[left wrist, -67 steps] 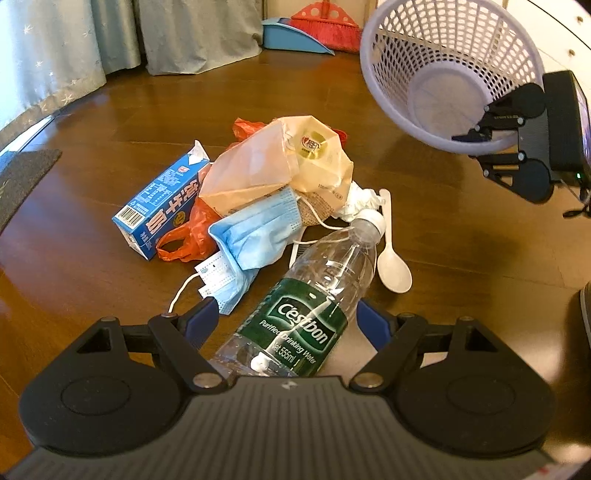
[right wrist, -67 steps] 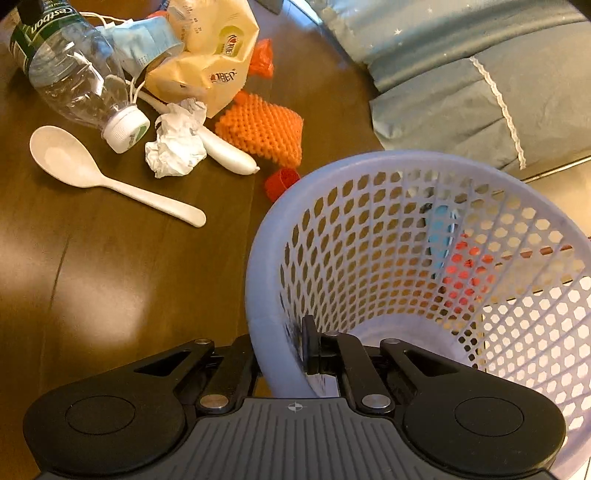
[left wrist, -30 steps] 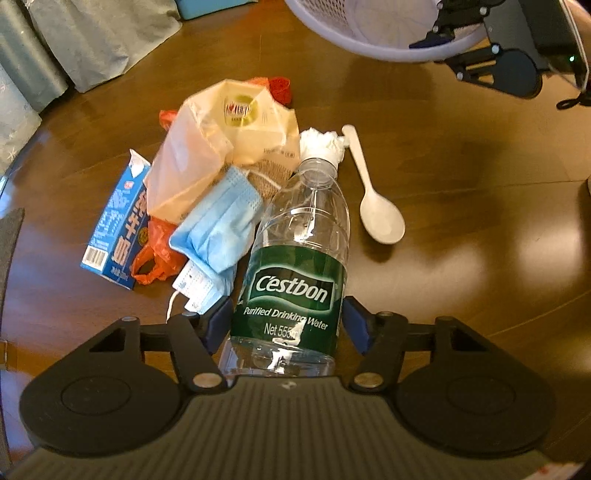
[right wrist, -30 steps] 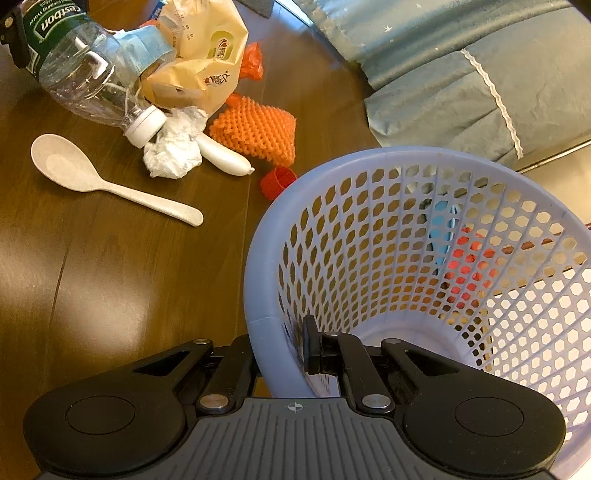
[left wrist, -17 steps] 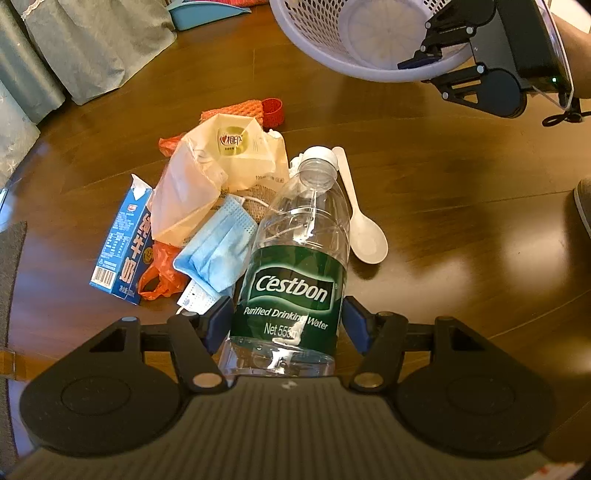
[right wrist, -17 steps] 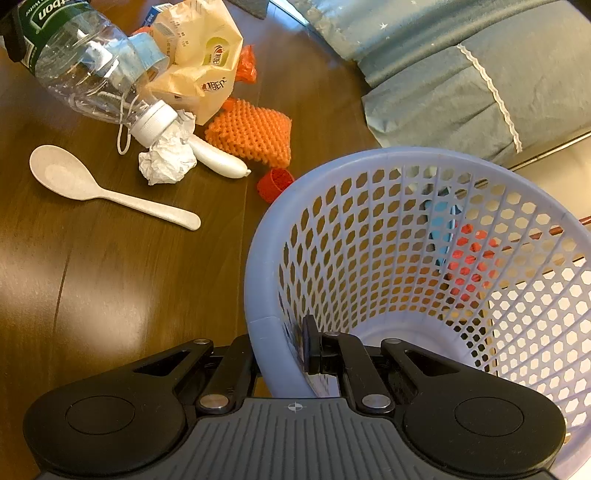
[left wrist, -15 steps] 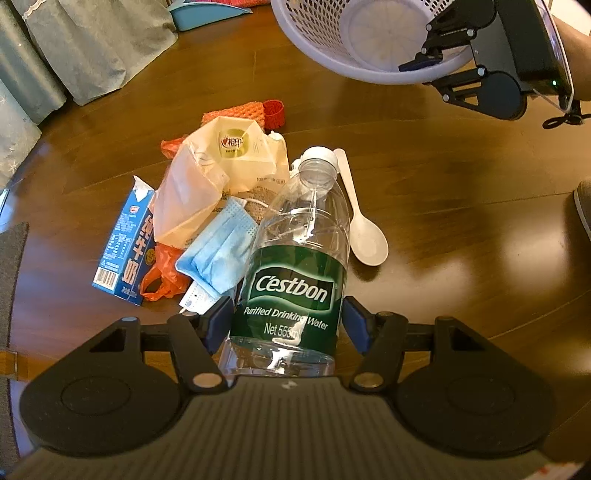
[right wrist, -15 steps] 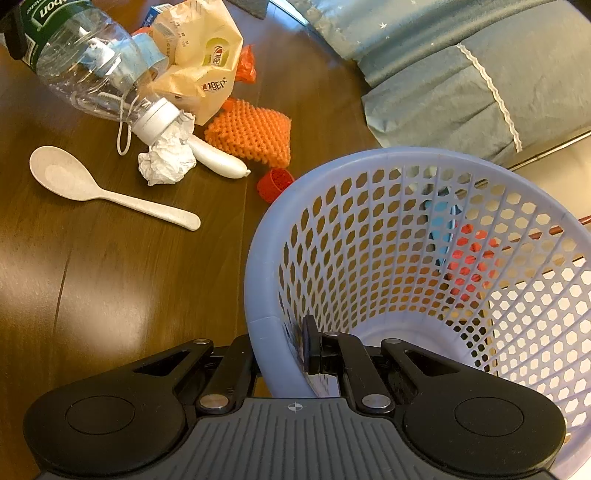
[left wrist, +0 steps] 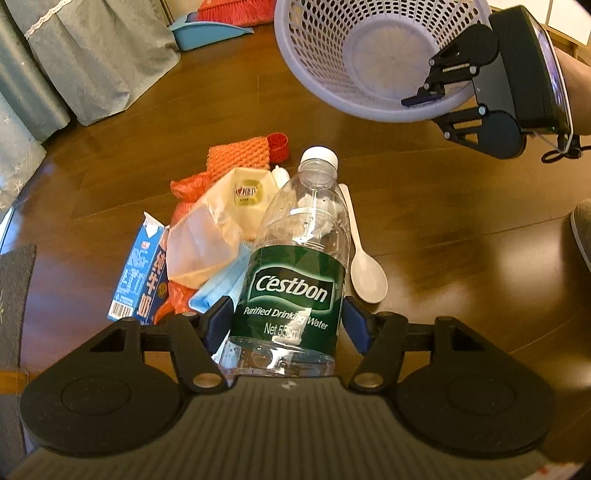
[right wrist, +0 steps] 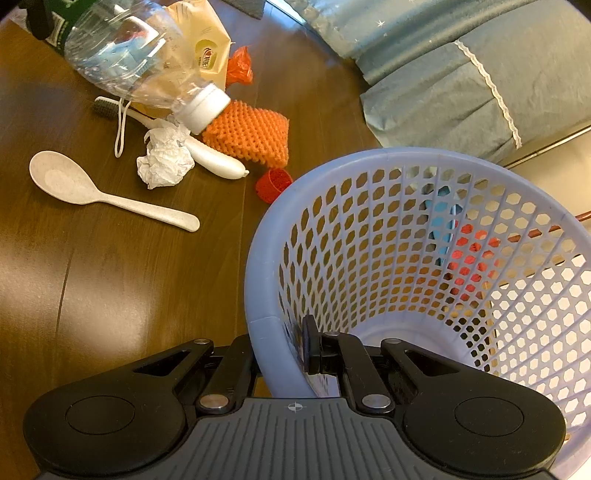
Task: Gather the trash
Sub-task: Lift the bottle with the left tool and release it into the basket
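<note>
My left gripper [left wrist: 288,325] is shut on a clear plastic water bottle [left wrist: 299,258] with a green label, held above the floor with its white cap pointing at the basket. In the right wrist view the bottle [right wrist: 147,70] hangs at the upper left. My right gripper [right wrist: 282,350] is shut on the rim of a pale purple mesh basket [right wrist: 424,258], tilted with its mouth towards the trash; the basket [left wrist: 369,55] shows at the top of the left wrist view. On the wooden floor lie a white spoon [right wrist: 107,192], crumpled paper [right wrist: 164,158], an orange mesh pad [right wrist: 251,136], a beige bag [left wrist: 221,229] and a blue carton [left wrist: 142,277].
A red cap [right wrist: 273,184] lies close to the basket rim. A toothbrush [right wrist: 107,109] and a blue face mask [left wrist: 218,291] lie in the pile. Grey curtains [left wrist: 92,59] hang at the back left, with a blue dustpan [left wrist: 210,33] and a red broom beyond.
My left gripper has lifted the bottle off the floor and carried it towards the basket. The basket has come nearer and tilted more towards the bottle.
</note>
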`<action>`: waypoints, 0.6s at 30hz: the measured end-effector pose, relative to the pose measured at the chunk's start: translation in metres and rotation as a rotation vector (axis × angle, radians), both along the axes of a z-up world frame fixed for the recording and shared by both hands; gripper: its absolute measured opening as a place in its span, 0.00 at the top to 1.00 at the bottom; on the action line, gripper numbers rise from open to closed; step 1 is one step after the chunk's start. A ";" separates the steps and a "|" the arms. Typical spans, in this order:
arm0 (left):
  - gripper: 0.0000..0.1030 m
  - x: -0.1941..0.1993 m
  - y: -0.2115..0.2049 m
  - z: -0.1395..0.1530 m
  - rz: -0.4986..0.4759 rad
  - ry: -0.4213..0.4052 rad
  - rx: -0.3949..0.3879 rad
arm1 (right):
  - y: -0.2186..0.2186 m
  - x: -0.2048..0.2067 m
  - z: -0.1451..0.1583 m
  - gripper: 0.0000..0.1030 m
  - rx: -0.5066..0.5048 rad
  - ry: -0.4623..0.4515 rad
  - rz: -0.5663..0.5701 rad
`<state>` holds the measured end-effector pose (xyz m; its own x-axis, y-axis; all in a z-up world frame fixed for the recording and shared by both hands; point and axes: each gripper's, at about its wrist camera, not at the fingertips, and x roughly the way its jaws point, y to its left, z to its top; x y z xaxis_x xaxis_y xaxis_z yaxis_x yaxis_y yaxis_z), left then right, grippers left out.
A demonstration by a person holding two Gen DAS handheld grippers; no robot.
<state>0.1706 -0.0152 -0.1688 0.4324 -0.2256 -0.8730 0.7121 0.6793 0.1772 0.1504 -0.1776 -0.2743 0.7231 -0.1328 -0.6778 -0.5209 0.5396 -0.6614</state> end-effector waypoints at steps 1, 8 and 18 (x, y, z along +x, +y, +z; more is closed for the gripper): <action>0.42 0.002 -0.001 0.001 -0.001 0.001 -0.003 | 0.000 0.000 0.000 0.97 0.001 0.000 -0.001; 0.42 0.013 -0.011 0.021 -0.033 -0.023 -0.022 | -0.002 0.002 0.001 0.97 0.004 0.002 -0.005; 0.42 0.054 -0.080 0.066 -0.182 -0.082 -0.067 | -0.003 0.001 0.001 0.97 0.011 -0.001 -0.008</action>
